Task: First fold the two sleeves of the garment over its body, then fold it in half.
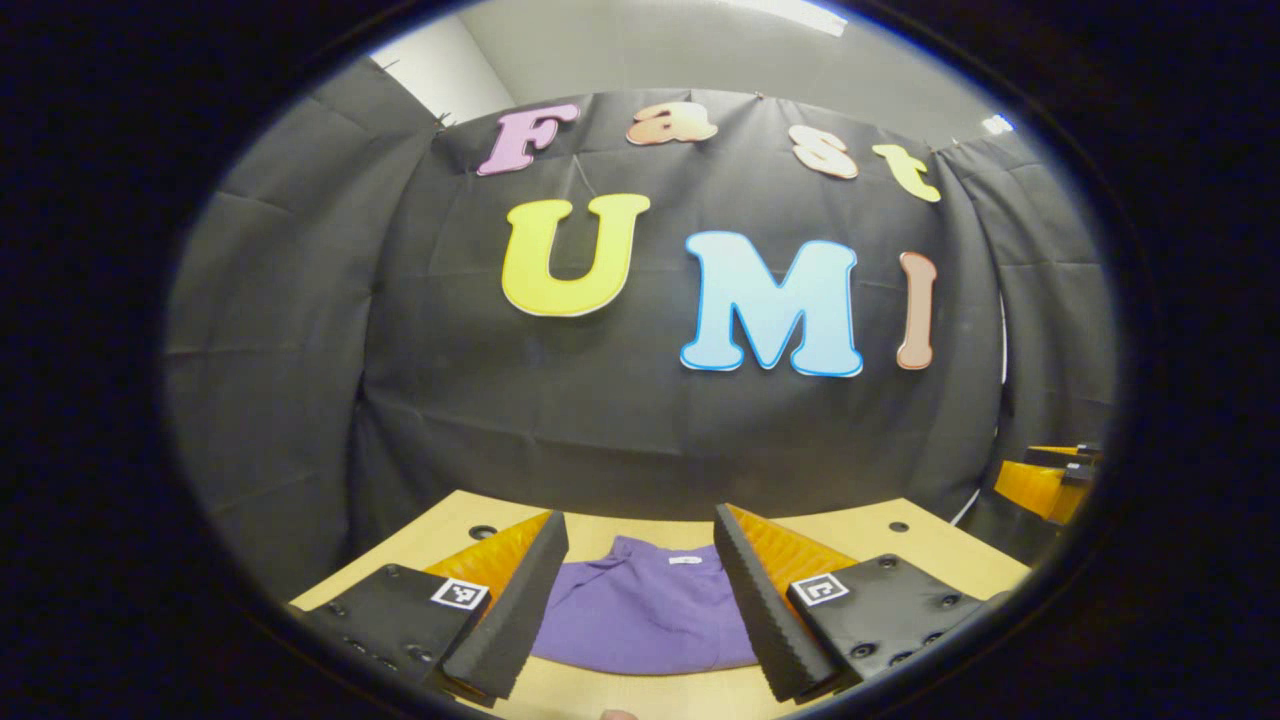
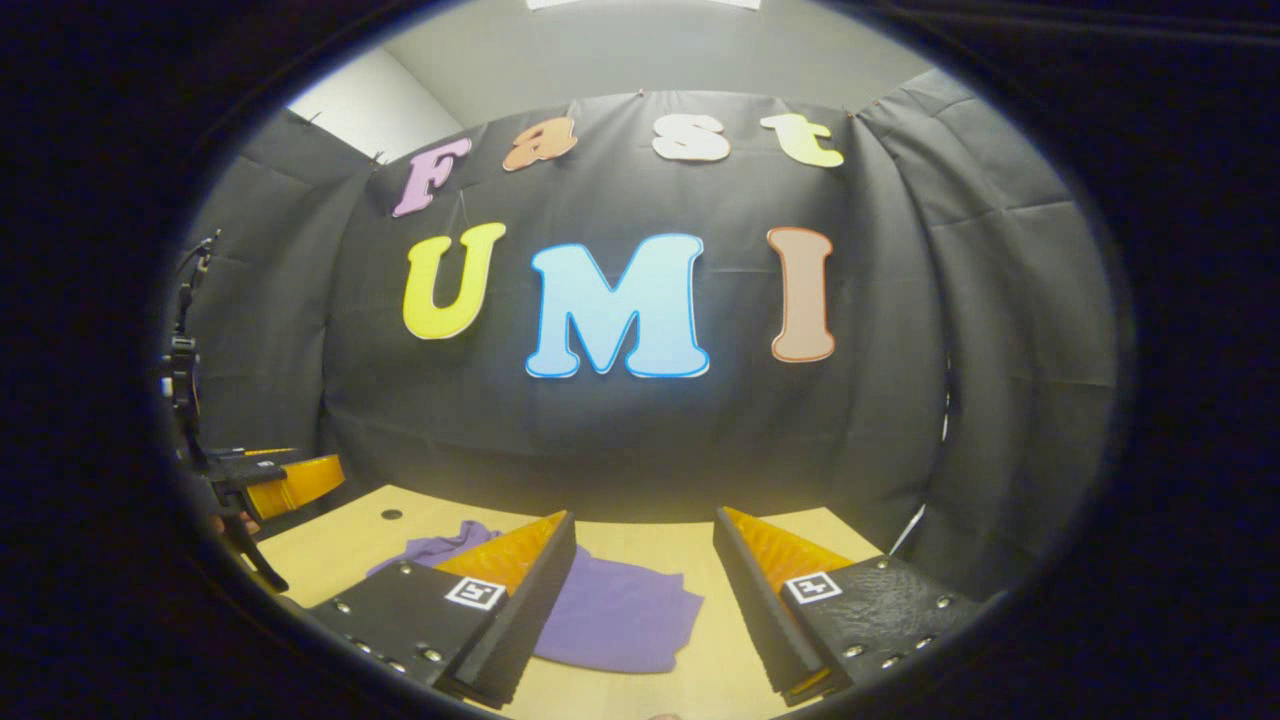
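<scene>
Purple garment [image 1: 650, 610] lies flat on a pale wooden tabletop [image 1: 900, 550] before the booth's black cloth wall [image 1: 600, 400]; in the left gripper view it sits between and beyond the left gripper's [image 1: 640, 610] fingers, its collar end, marked by a small white tag [image 1: 685, 560], turned toward the wall; the fingers [image 1: 520, 600] stand spread wide, holding nothing, raised above the cloth. At the right edge of that view, part of the right gripper [image 1: 1045, 480] shows, well apart from the garment. In the right gripper view, the garment [image 2: 620, 615] lies rumpled to the left of centre, one edge bunched up behind the near finger; the right gripper [image 2: 645, 610] hangs above the tabletop [image 2: 700, 660] with its fingers [image 2: 525, 600] likewise parted and empty; the left gripper [image 2: 285, 480] appears at the far left edge, beside a dark stand [image 2: 185, 380]; whether its fingers are parted cannot be told from there. Small round holes [image 1: 482, 531] dot the tabletop near its far corners.
</scene>
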`<state>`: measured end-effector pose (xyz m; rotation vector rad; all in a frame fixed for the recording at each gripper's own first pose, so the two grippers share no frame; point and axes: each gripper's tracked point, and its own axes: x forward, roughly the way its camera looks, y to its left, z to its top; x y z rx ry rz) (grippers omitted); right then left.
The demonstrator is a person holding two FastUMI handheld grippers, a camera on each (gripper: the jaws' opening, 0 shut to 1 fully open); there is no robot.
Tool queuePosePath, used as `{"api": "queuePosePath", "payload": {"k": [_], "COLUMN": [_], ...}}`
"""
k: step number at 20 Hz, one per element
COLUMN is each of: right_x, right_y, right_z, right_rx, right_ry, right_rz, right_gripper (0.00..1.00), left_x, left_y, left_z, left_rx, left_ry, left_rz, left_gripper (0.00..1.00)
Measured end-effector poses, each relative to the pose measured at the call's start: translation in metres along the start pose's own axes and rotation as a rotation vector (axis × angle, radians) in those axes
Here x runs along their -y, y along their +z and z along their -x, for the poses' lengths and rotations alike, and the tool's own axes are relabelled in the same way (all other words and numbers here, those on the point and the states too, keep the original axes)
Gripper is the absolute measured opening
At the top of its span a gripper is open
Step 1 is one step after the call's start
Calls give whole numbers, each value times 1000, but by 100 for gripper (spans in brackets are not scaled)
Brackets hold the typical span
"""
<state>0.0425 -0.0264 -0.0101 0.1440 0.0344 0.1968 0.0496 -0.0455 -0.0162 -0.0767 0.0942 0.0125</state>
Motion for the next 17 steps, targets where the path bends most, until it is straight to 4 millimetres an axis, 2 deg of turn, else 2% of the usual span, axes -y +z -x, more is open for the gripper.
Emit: {"api": "queuePosePath", "payload": {"k": [7,8,13,17], "right_x": [-19,-21,-29,-29], "right_y": [11,12,19,22], "right_z": [72,81,108,122], "right_rx": [24,24,43,51], "right_ry": [-19,-14,24,56], "right_rz": [27,43,71,55], "right_gripper": [86,86,86,86], "left_x": [-5,6,2,4], "left_y": [9,3,10,11], "left_z": [73,81,125,144], "left_rx": [60,72,98,119], "left_ry": [-45,-44,-26,-18], "left_rz": [-35,-31,-42,-53], "left_gripper": [94,94,94,94]}}
